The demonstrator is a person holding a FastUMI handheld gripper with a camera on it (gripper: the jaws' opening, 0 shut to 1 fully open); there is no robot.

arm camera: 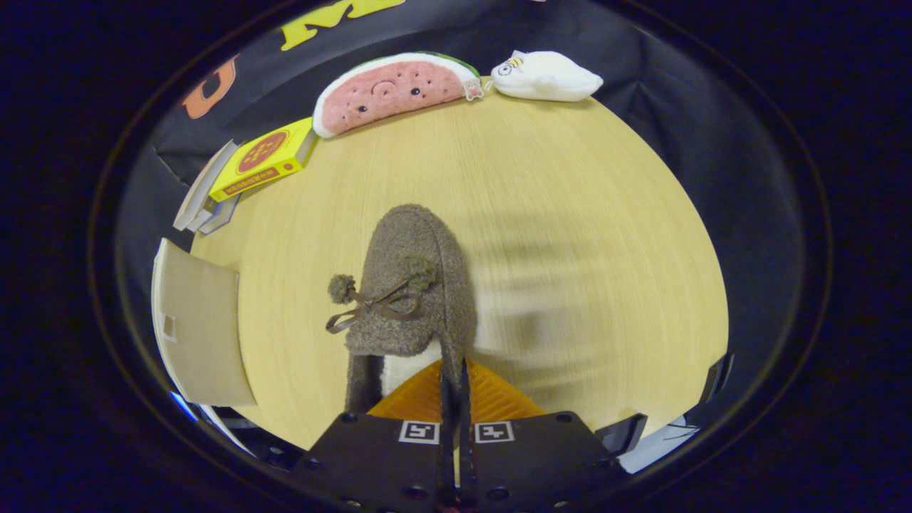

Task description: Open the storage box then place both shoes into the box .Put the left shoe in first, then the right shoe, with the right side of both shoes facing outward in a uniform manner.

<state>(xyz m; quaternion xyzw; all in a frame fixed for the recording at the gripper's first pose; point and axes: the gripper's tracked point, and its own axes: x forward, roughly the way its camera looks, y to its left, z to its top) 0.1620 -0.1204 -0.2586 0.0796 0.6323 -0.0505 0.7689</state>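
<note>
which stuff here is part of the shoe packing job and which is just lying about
Job:
- fuzzy brown slipper, its side wall pinched between the closed fingers
- beige box panel, off to the slipper's side

Lying about:
- watermelon plush
- white plush
- yellow book on a stack of books

Yellow box (265, 158), far left corner of the table (556, 214): red round emblem and strip, print too small to read.
</note>
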